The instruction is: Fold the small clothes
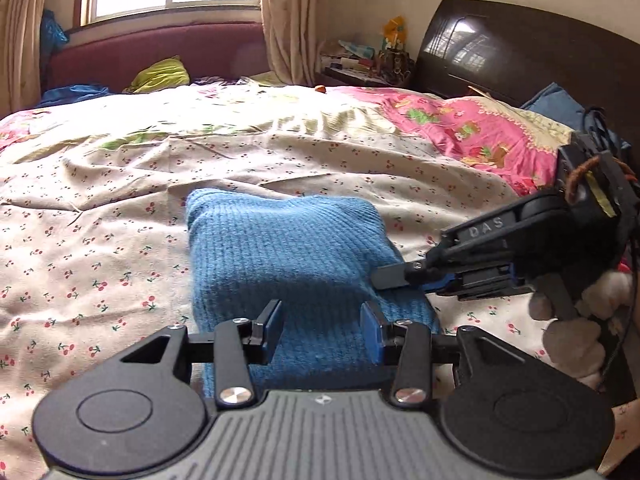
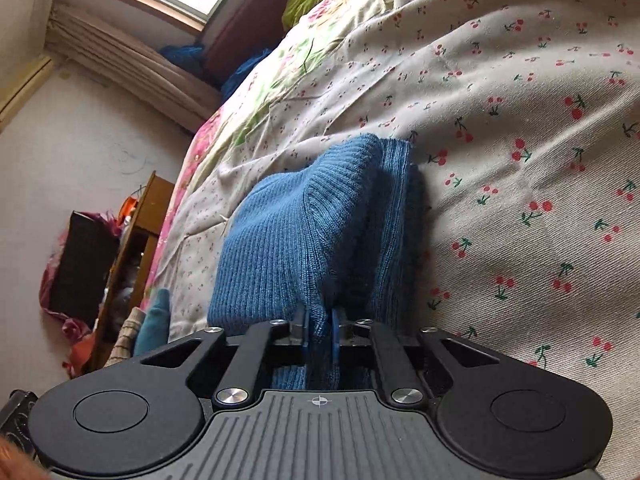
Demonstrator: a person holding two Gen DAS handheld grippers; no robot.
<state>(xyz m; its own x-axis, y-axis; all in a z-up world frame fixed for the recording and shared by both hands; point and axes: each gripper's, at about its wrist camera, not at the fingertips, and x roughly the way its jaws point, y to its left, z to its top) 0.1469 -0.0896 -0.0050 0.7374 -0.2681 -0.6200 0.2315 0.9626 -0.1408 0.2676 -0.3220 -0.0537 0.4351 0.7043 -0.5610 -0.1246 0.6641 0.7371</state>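
A bedroom: a window with beige curtains behind a bed spread with a cream cherry-print cotton sheet [image 1: 120, 208]. In the middle of the sheet lies the blue ribbed-knit garment [image 1: 280, 240], folded into a thick bundle, well away from the bed's edges. The left gripper [image 1: 322, 330] hovers over its near end, jaws parted and empty, likely ready to steady it. The right gripper [image 2: 320, 326] is pinched onto the bundle's right edge, seemingly holding layers together, though the pads are half buried in knit.
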